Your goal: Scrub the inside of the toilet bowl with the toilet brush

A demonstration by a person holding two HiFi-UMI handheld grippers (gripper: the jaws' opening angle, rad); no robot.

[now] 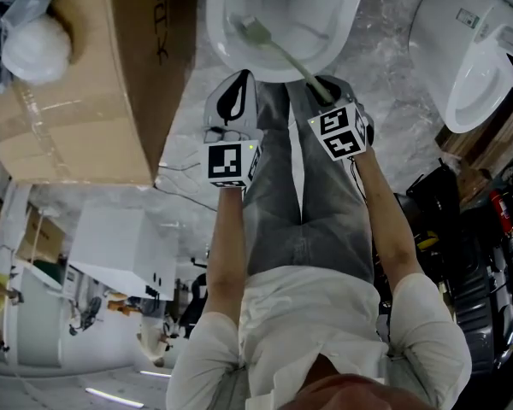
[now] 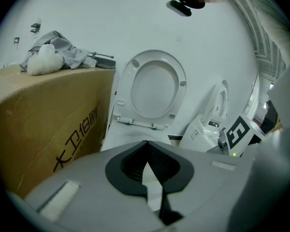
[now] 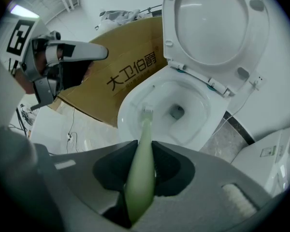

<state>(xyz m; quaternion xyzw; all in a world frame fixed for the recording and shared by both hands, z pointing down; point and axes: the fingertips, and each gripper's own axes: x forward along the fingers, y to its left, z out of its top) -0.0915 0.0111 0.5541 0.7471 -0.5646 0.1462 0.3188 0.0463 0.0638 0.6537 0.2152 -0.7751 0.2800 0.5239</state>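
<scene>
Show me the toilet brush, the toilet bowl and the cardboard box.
toilet brush [image 3: 144, 144]: right gripper view, green handle.
toilet bowl [image 3: 124, 116]: right gripper view, left rim.
cardboard box [image 1: 77, 101]: head view, top face.

Grey marbled floor [image 1: 392, 75] with toilet [image 1: 217, 29], cardboard box [image 1: 77, 101], second toilet [image 1: 462, 67].

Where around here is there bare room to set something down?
Free: the marble floor between the toilet and the second toilet, and the cardboard box top beside the cloth bundle. Crowded: the dark gear at right.
</scene>
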